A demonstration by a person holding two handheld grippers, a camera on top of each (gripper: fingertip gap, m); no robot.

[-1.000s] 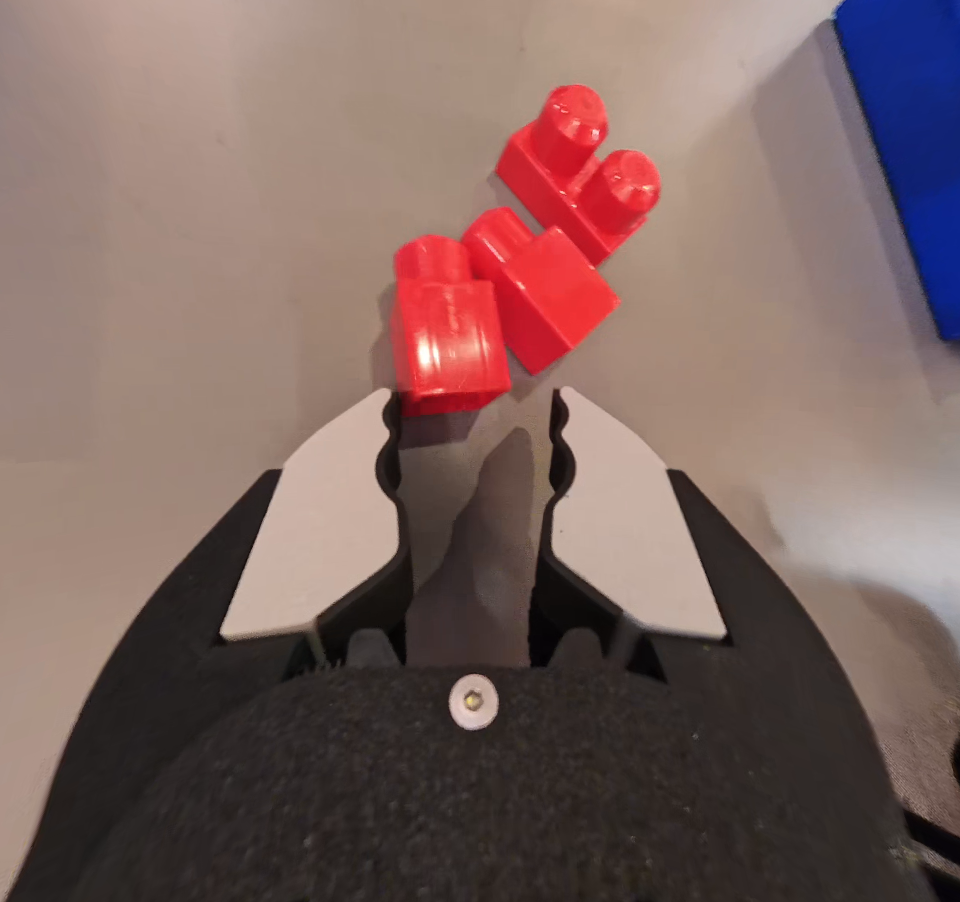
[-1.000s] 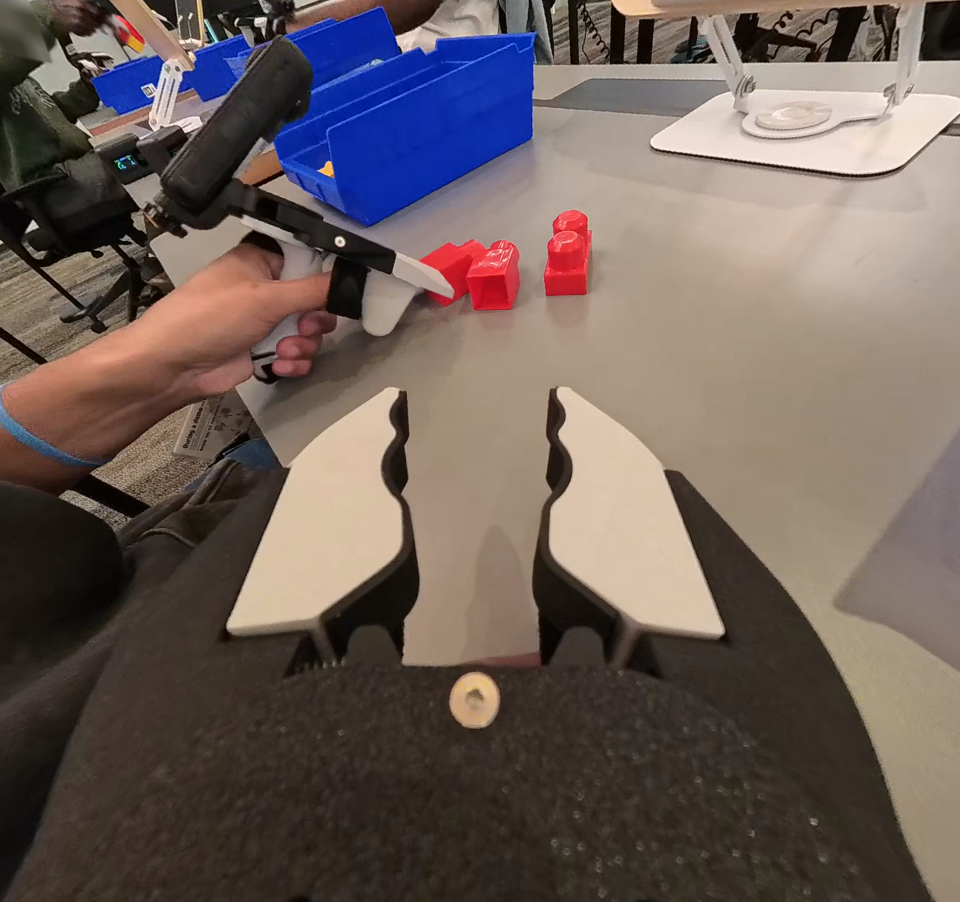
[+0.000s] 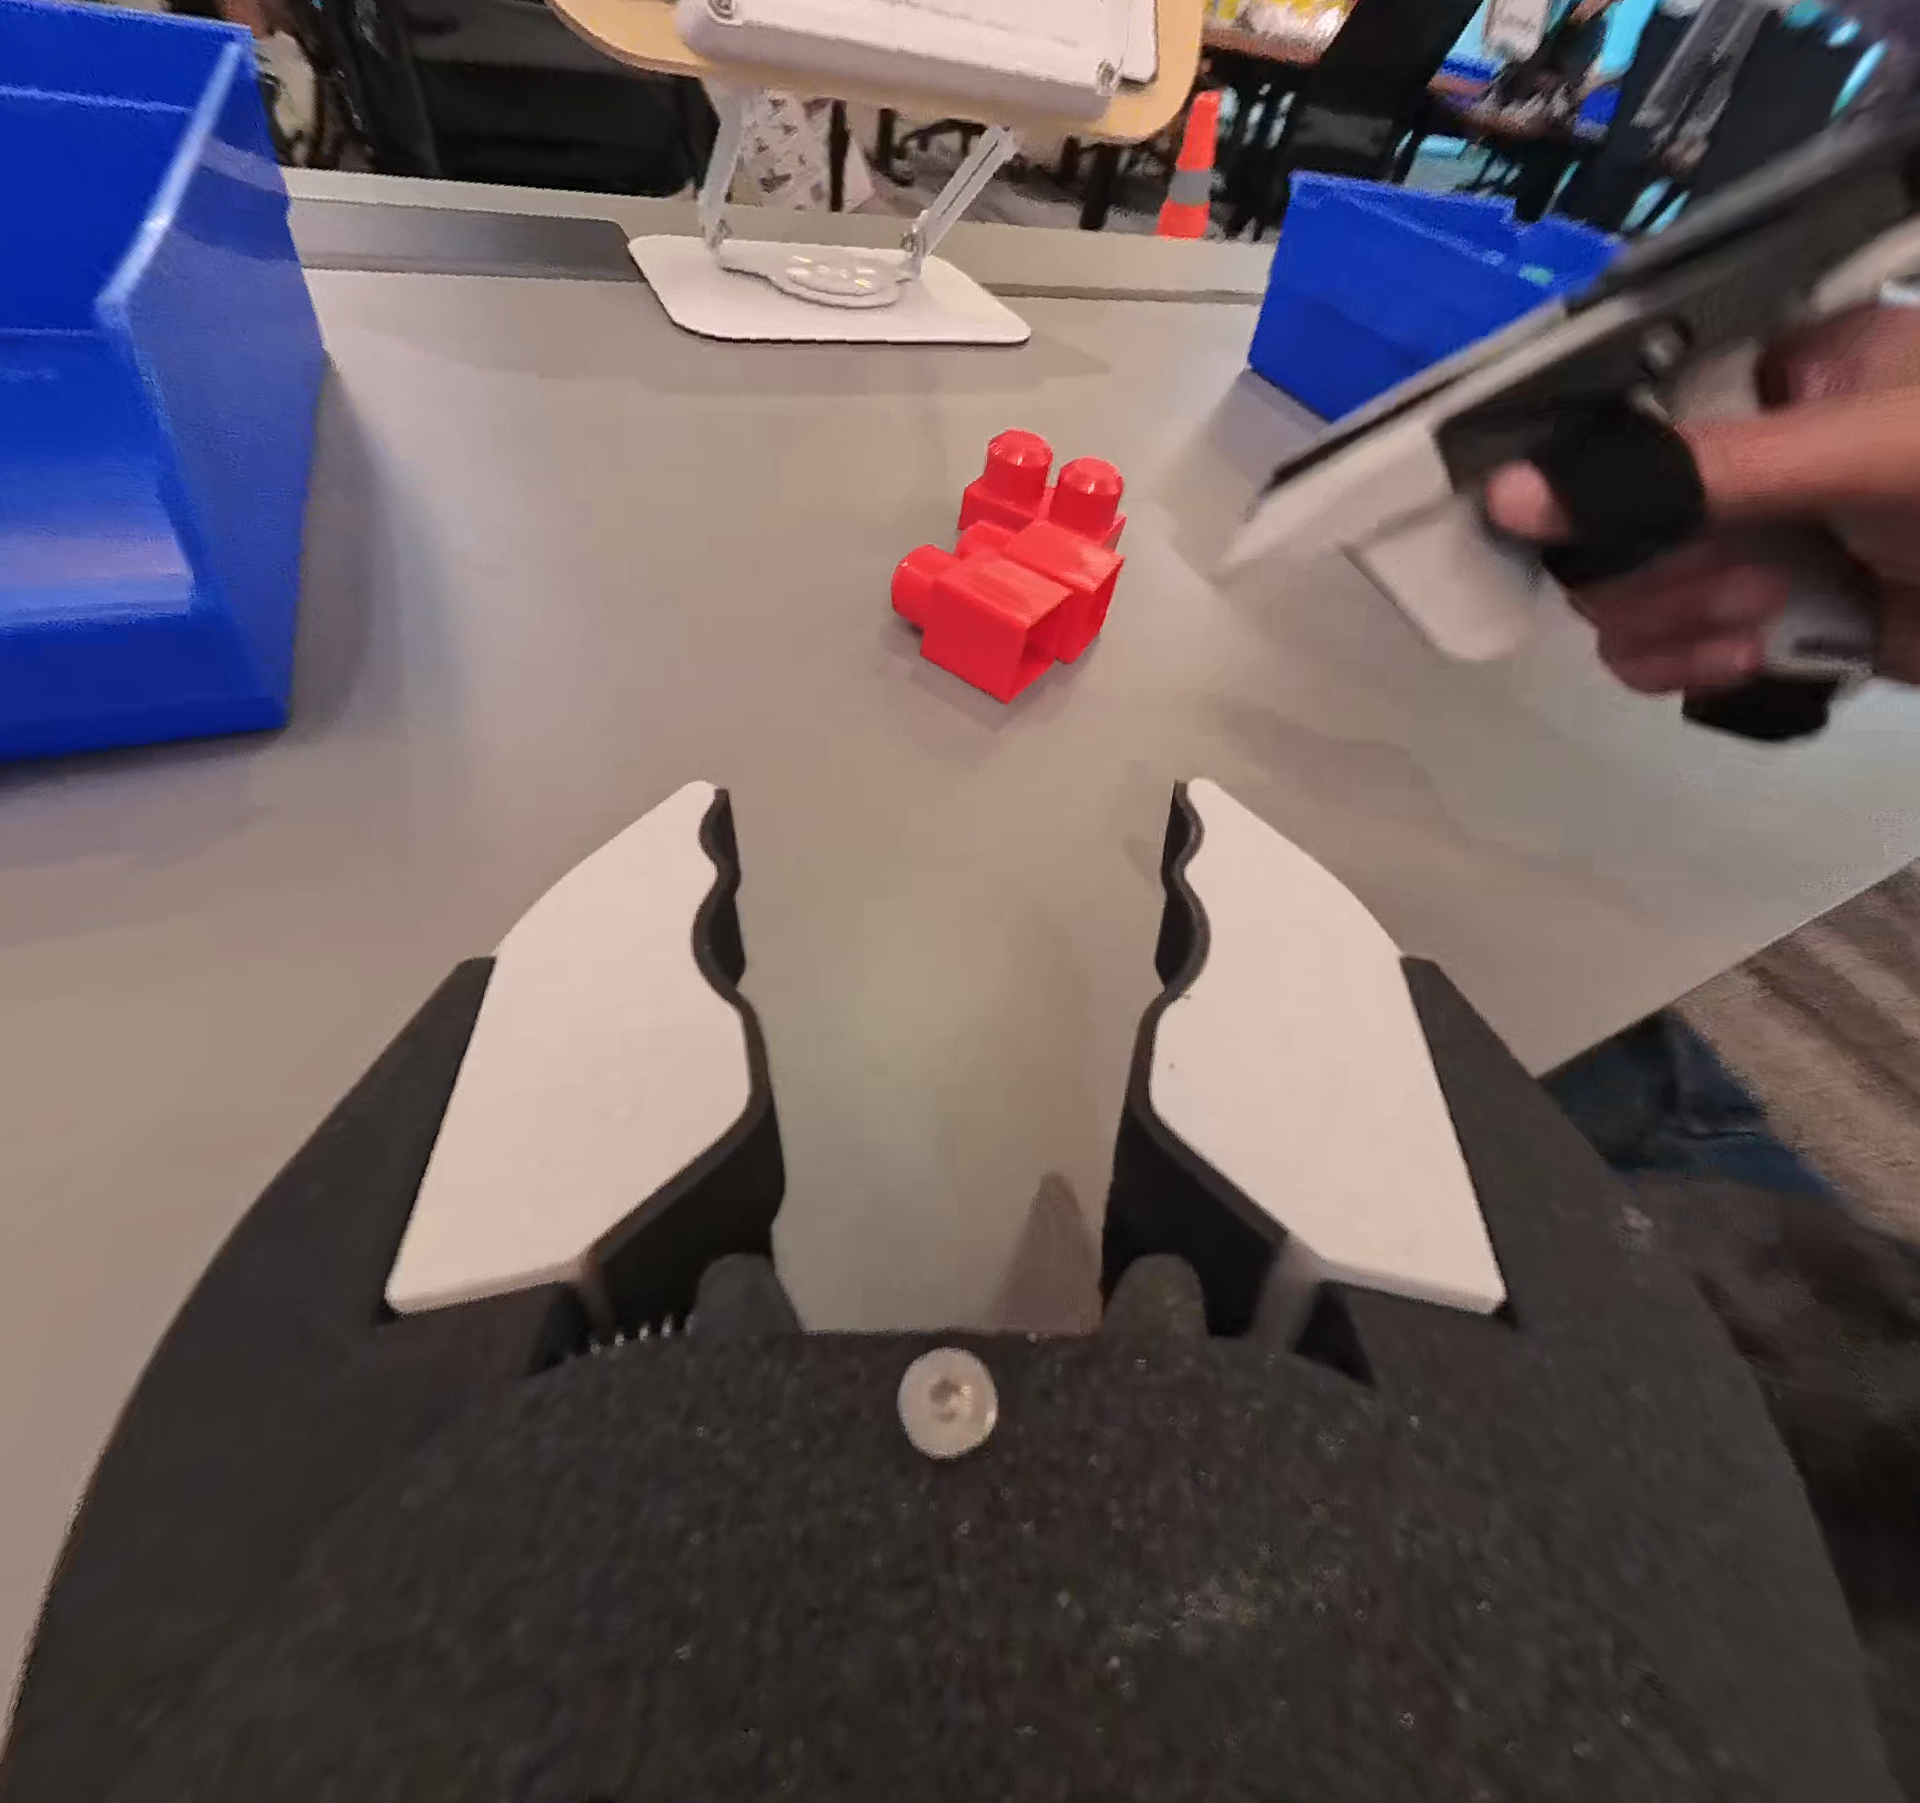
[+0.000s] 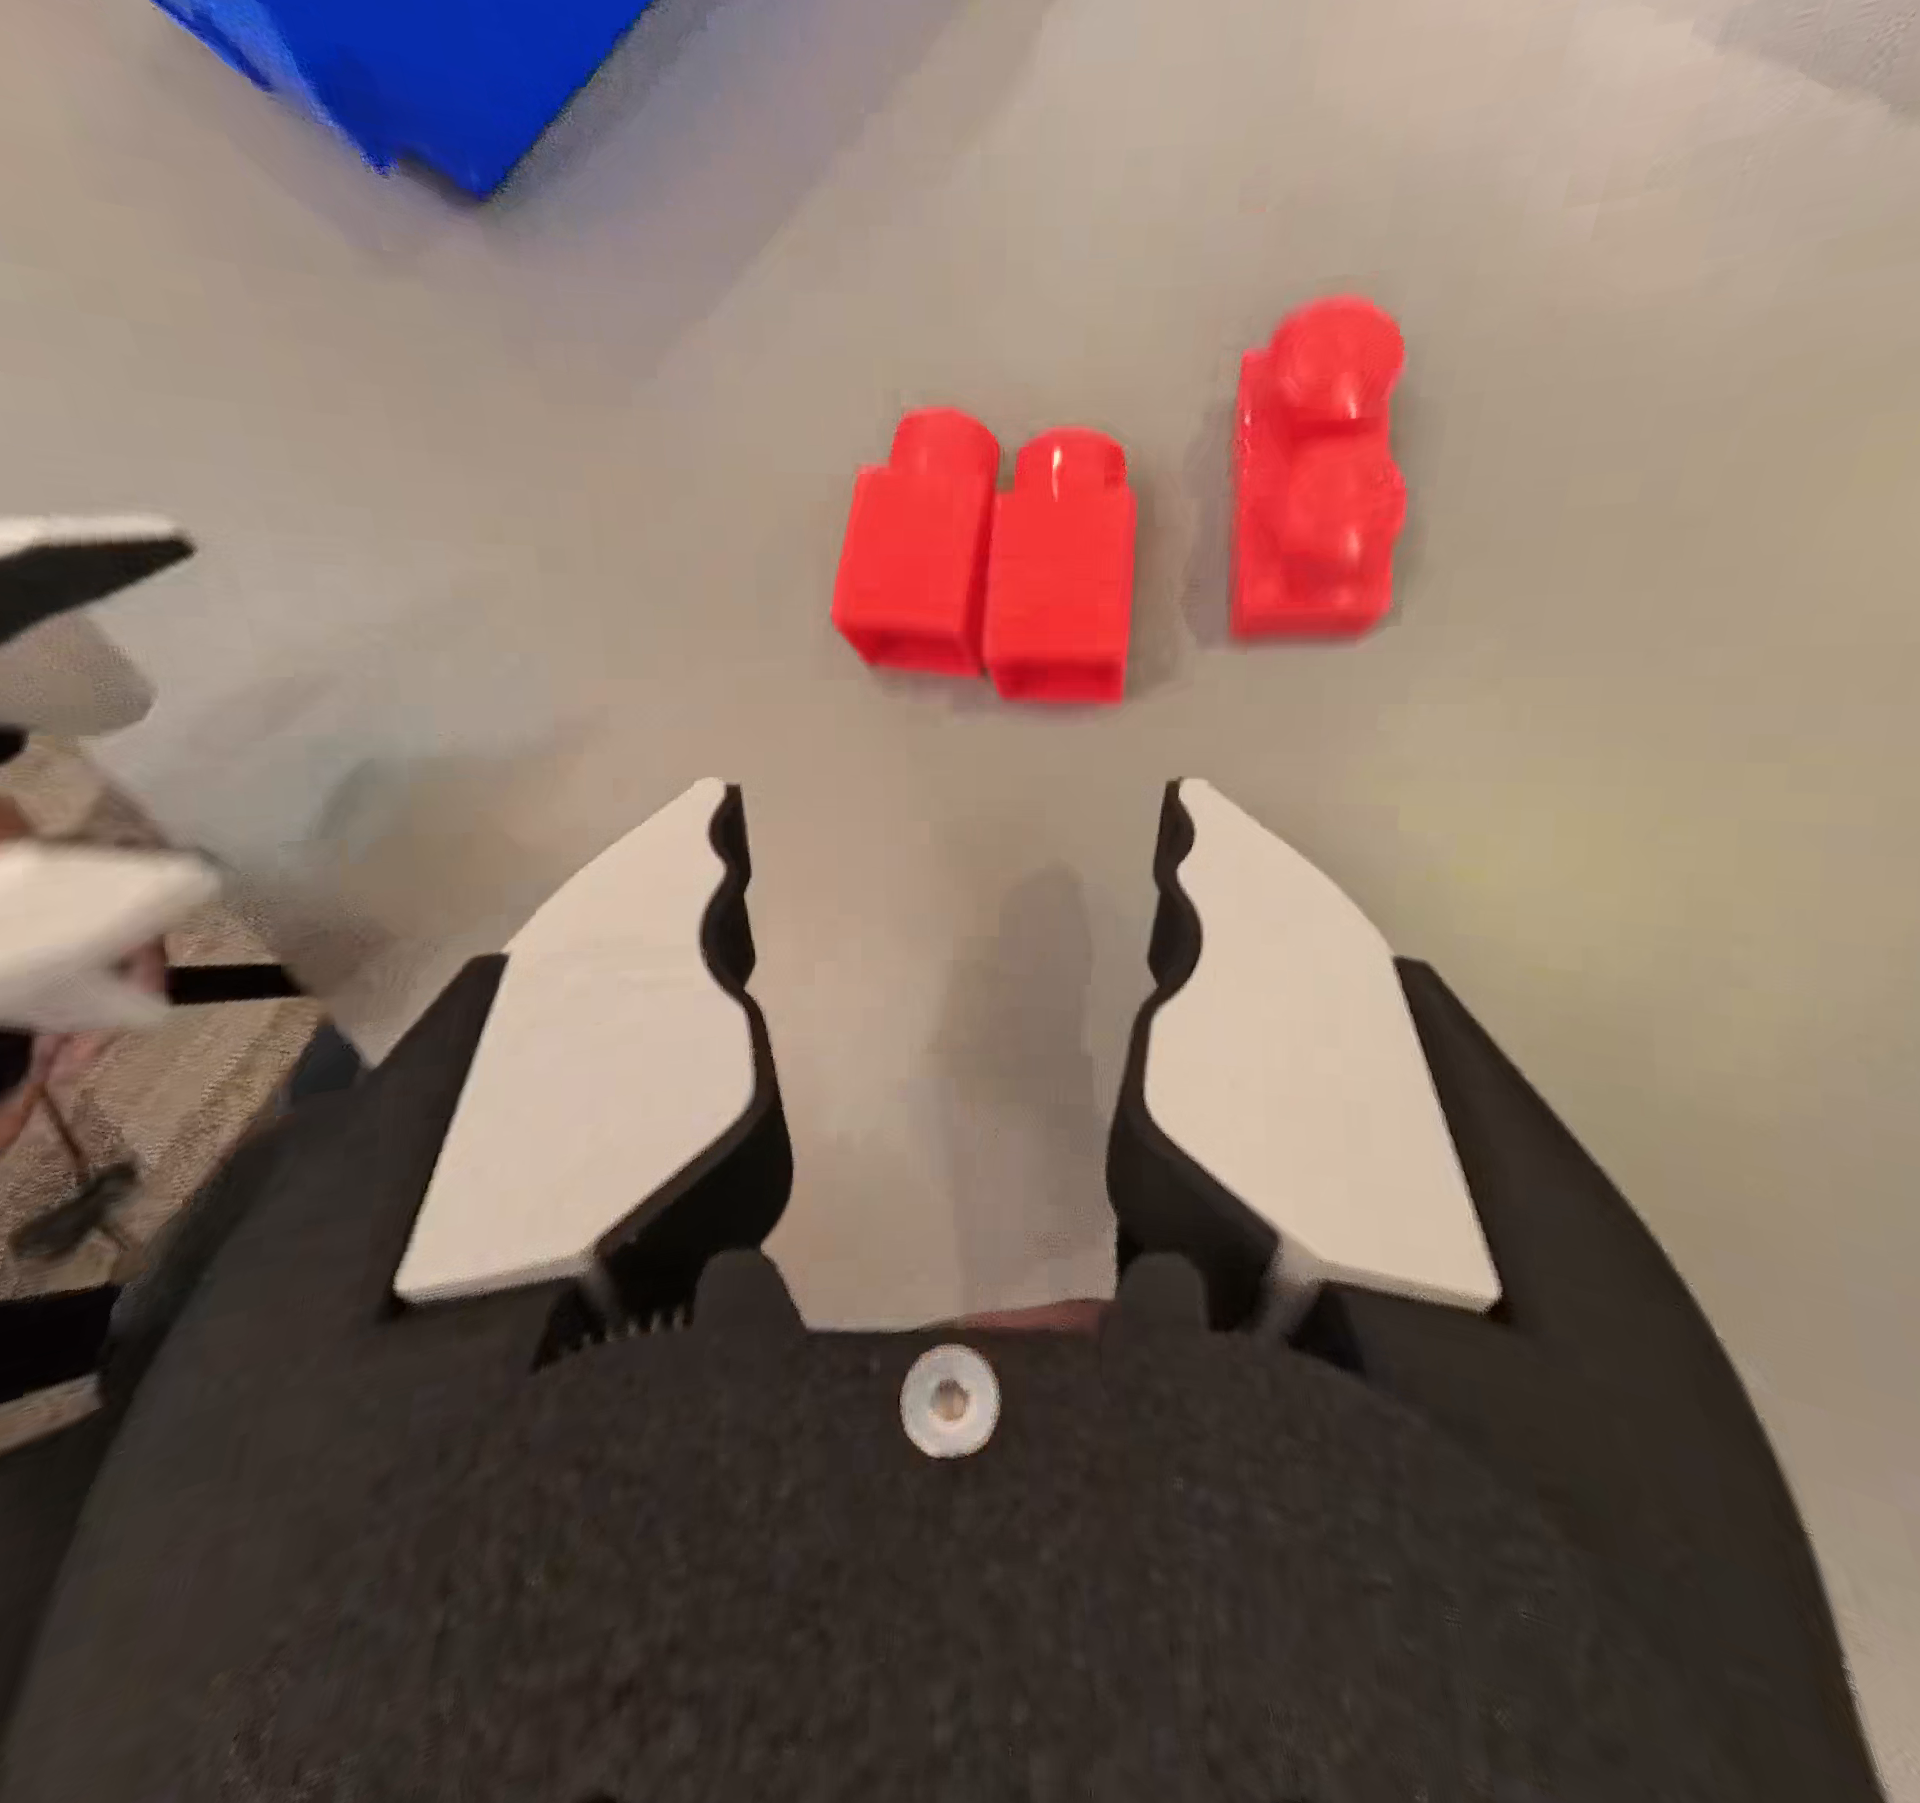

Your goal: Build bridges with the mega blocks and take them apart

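Three red mega blocks lie loose on a grey table (image 3: 540,548), both grippers empty above it.

Blue bins (image 3: 135,465) flank the table, and a white stand (image 3: 831,293) sits at its far edge. The left gripper (image 3: 951,839) and right gripper (image 4: 951,834) each hover with fingers spread, holding nothing. Two single-stud blocks (image 4: 982,558) lie on their sides, touching; the flat two-stud block (image 4: 1314,496) sits upright just beside them.
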